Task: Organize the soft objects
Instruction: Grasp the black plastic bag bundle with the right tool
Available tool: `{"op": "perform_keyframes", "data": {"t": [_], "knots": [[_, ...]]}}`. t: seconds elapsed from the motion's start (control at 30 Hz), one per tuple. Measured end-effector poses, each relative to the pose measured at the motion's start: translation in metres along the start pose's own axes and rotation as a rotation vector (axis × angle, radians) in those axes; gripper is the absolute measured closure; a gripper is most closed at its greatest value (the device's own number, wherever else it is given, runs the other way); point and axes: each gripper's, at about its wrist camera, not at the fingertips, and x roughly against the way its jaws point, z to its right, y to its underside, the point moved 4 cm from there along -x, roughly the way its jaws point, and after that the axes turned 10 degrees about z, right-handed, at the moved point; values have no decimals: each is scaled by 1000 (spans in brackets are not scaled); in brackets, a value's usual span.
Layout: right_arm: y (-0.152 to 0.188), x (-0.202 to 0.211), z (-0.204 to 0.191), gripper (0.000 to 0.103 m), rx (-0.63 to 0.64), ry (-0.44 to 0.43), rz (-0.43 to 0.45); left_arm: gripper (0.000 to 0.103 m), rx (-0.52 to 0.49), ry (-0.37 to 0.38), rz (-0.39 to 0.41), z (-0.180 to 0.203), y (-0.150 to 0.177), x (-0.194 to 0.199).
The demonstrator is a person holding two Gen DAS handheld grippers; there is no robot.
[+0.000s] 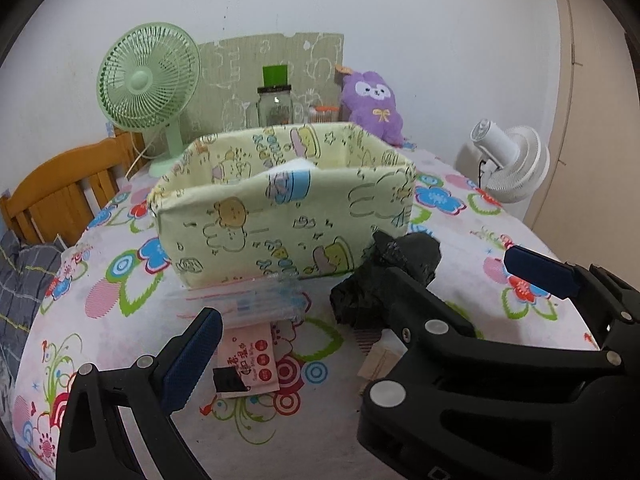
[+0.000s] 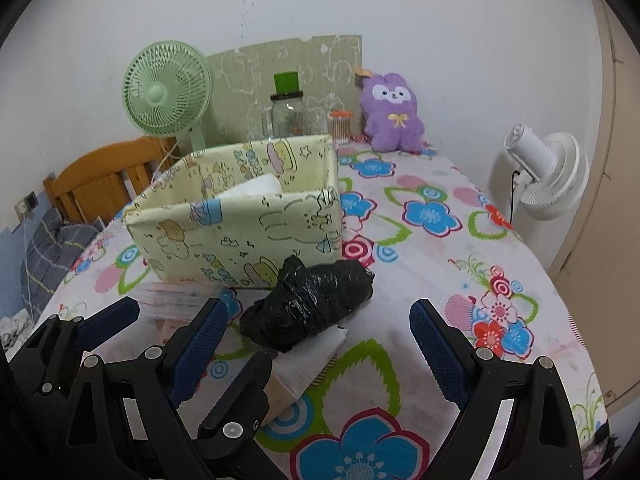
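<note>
On the flowered tablecloth (image 2: 420, 248), listed from left to right as my two cameras give it.

Item one: flat clear plastic sleeve with pink and blue print (image 1: 248, 300), lying against the front foot of the box, over a pink printed wet-wipe packet (image 1: 256, 356). Both look limp; I judge them later candidates.

Item two: pale yellow fabric storage box with cartoon animals (image 1: 280, 216), open at the top, something white (image 2: 256, 188) already inside. I take this as the destination.

Item three: left gripper (image 1: 360, 292), jaws spread wide and holding nothing. Its right arm crosses in front of the bundle in its own view.

Item four: crumpled black plastic-bag bundle (image 2: 312, 300), resting on the cloth just beside the box's front right corner, partly over a white paper-and-wood piece (image 2: 308, 360). I judge this the thing in hand.

Item five: right gripper (image 2: 316, 340), jaws apart, empty, the bundle lying between and just ahead of the blue pads (image 2: 436, 348).

Method, as I judge it: advance the right claw so the pads straddle the bundle's thick middle, close gently since the film will slip and compress, lift clear of the box wall, then release over the opening. Keep the left claw out of the path.

Background: green desk fan (image 2: 168, 92), glass jar (image 2: 288, 116), purple plush rabbit (image 2: 394, 112), white fan (image 2: 548, 172).
</note>
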Motion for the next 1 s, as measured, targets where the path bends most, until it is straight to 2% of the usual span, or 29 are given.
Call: {"op": "perform_keyframes", "data": {"t": [0.63,0.67,0.7,0.77,0.93,1.0], "knots": [[9,-51,-6,9,4,4,-83,0,6,-55,-70,-20,10,-32],[10,-54,-6,12,5,4,-95,0,4,-56,-75,-21,11,-33],[11,-56,-6,20,7,-1,-106,1,3,-58,-80,-22,11,-34],[13,-60,-7,26,5,-16,-130,1,5,-59,-93,-24,13,-36],[15,-59,-11,48,16,-22,-132,1,2,-56,-100,-24,15,-35],[15,-56,-13,52,17,-23,-128,1,0,-57,-96,-24,15,-34]]}}
